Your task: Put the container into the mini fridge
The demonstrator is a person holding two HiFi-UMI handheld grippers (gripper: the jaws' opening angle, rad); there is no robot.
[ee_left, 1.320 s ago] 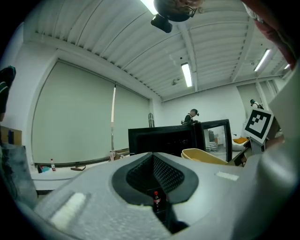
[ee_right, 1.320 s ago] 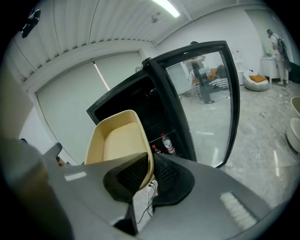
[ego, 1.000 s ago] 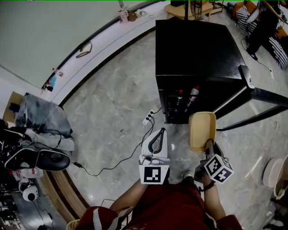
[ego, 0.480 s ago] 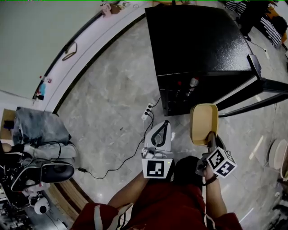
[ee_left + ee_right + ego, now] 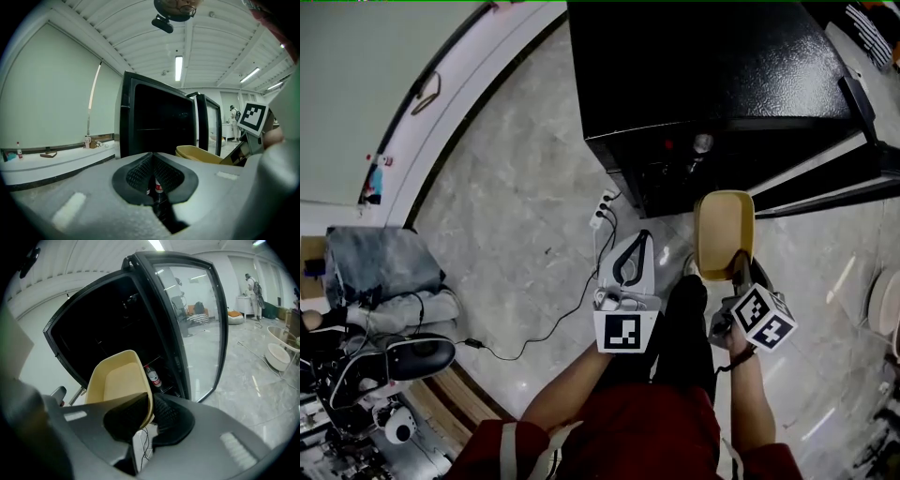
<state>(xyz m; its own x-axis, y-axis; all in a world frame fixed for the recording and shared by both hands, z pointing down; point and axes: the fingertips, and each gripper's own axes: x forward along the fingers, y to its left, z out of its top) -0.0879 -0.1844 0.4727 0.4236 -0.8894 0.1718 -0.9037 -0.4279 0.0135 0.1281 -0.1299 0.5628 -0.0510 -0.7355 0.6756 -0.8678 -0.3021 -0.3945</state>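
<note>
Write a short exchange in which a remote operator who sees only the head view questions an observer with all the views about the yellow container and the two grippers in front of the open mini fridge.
Operator: From above, the right gripper meets the container, but I can't see its jaws. Is it gripped?
Observer: Yes. The right gripper view shows the jaws shut on the container's wall, one pad inside it and one outside.
Operator: And the left gripper? Is it carrying anything?
Observer: No. The left gripper view shows its jaws together with nothing between them, pointing at the mini fridge.
</note>
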